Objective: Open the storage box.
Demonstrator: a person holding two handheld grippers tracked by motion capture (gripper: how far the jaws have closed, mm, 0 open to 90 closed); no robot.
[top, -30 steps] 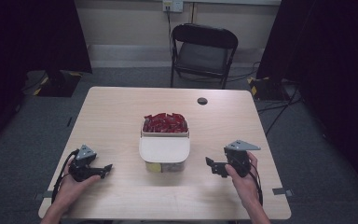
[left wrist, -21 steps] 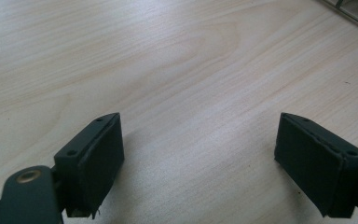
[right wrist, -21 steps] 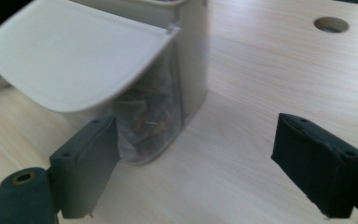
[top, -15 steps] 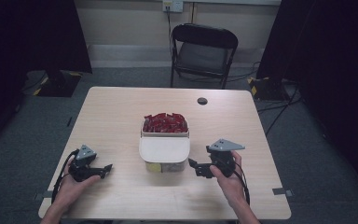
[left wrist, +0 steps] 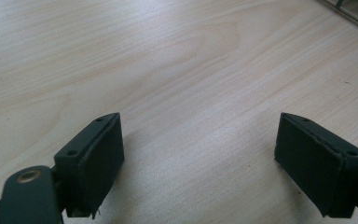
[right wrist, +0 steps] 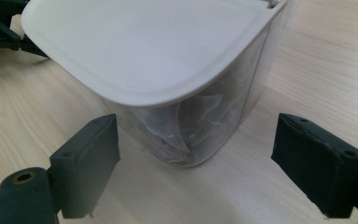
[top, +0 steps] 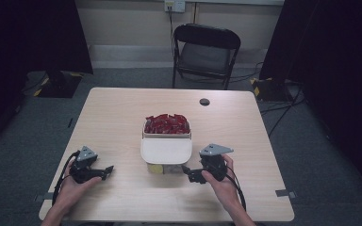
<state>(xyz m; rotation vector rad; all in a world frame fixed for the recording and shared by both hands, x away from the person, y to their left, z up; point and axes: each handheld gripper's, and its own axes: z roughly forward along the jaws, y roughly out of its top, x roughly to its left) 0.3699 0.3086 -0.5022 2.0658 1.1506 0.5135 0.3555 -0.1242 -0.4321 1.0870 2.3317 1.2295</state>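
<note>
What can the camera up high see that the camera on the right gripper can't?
The high view takes in the whole table, the red packets in the back box, a black chair and the right gripper, jaws open, beside the lidded container. The right gripper view gets close: see-through walls under the white lid, pale bags inside. Both show that container, the wooden tabletop and the left gripper.

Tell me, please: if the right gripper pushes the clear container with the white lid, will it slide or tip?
The clear container probably slides: its base looks broad and flat on the smooth wooden table. It seems light, with thin walls that may flex. The white lid overhangs, so a high push could tilt it.
</note>
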